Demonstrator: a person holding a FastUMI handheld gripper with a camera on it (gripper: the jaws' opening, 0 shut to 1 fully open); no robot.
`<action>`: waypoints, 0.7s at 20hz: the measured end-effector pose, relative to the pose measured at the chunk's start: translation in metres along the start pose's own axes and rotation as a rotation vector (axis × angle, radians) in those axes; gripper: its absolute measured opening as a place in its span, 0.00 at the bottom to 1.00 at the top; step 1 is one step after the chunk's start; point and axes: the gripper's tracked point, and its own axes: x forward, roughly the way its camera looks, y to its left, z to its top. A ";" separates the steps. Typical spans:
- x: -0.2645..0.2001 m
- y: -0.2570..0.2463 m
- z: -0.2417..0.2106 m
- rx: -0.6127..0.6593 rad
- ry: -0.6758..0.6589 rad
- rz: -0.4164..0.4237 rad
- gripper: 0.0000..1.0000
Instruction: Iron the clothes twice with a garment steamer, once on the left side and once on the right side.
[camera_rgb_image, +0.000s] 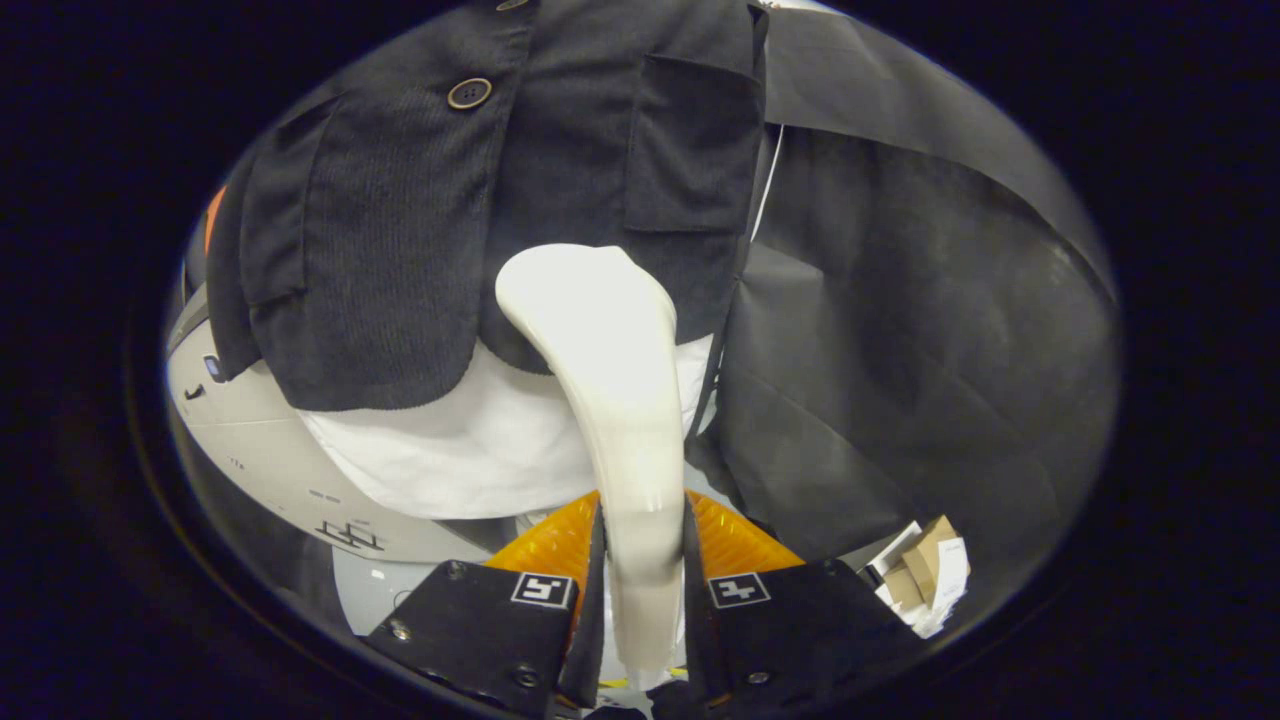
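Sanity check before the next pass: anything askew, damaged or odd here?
Nothing serious. The gripper is shut on the steamer, whose head lies against the dark vest near its hem. A white shirt hangs below the vest. Only oddity: cardboard scraps lie loose beside the fingers.

light: dim, even | glare: steamer (610, 380) overexposed | edges: fisheye-bent, soft | centre: sharp

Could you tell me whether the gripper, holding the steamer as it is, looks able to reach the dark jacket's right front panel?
Probably yes. The gripper is shut on the steamer, whose head already lies against the jacket near its lower hem, below the pocket. Nothing stands between them.
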 end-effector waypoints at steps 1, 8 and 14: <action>0.000 0.000 -0.002 0.004 -0.002 0.002 0.36; -0.054 -0.004 -0.003 0.040 -0.039 0.059 0.36; -0.126 -0.012 -0.007 0.023 -0.137 0.156 0.36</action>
